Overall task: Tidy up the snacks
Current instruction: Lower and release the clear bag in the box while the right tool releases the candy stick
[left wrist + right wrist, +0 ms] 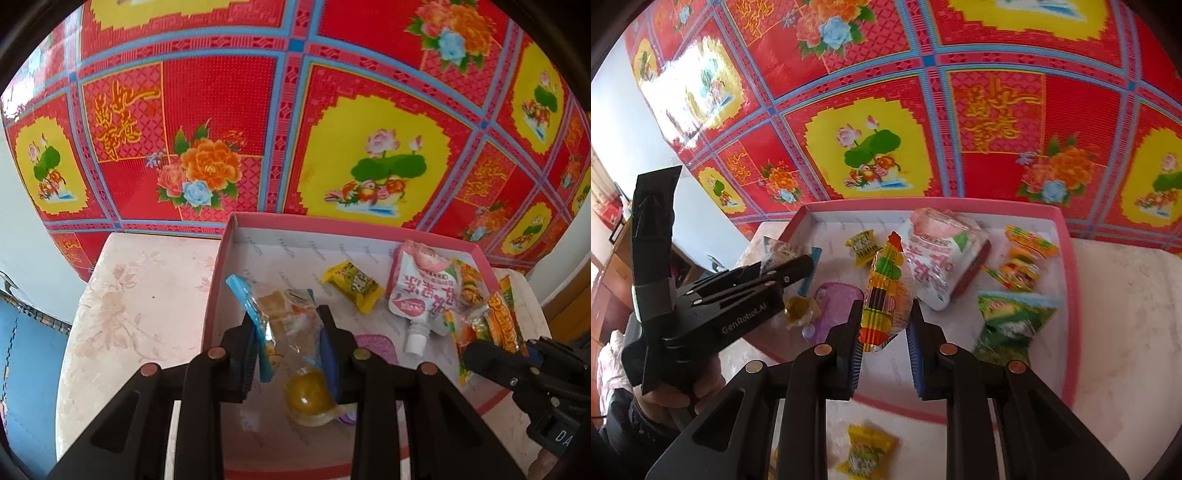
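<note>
A pink-rimmed box (236, 218) (1071, 295) sits on a pale floral table. My left gripper (288, 325) is shut on a clear blue-edged snack packet (284, 317) with a yellow ball in it, held over the box's left part. My right gripper (884, 317) is shut on an orange and yellow striped snack packet (886, 291), held over the box's middle. In the box lie a yellow candy (352, 286) (862, 245), a white and pink spout pouch (421, 291) (942, 254), a purple item (834, 306), a green packet (1012, 325) and a striped packet (1023, 262).
A second yellow candy (866, 450) lies on the table (1126, 332) in front of the box. A red, yellow and blue patterned floor (295, 129) lies beyond. The left gripper (786, 273) shows in the right wrist view, the right gripper (491, 354) in the left one.
</note>
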Available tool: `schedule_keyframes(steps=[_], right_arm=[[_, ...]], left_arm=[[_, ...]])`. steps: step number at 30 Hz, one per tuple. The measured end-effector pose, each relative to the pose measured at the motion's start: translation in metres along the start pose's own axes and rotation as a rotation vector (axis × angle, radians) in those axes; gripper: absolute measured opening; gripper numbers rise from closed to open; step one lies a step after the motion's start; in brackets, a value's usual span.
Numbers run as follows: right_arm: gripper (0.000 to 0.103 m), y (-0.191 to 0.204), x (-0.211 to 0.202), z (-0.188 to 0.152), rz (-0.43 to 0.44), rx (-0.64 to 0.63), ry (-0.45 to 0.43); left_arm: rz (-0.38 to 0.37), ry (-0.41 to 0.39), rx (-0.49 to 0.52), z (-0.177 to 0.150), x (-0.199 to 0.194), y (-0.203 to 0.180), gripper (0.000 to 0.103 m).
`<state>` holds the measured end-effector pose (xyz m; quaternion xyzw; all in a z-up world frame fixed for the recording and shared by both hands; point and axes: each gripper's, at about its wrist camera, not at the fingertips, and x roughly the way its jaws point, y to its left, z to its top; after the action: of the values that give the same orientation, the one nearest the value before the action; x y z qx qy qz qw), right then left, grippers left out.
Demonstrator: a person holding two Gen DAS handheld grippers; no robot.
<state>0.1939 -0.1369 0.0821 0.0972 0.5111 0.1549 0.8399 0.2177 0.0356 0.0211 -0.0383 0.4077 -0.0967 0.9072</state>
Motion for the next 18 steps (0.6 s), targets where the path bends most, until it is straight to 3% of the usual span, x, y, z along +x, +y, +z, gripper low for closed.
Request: schedule_keyframes(steps=[18], right_arm=[[0.023,0.01,0.049,0.018,0.026,-0.028,0.043]], left_arm=[[-0.035,0.017,-0.008,-0.001,0.021,0.014,0.031]])
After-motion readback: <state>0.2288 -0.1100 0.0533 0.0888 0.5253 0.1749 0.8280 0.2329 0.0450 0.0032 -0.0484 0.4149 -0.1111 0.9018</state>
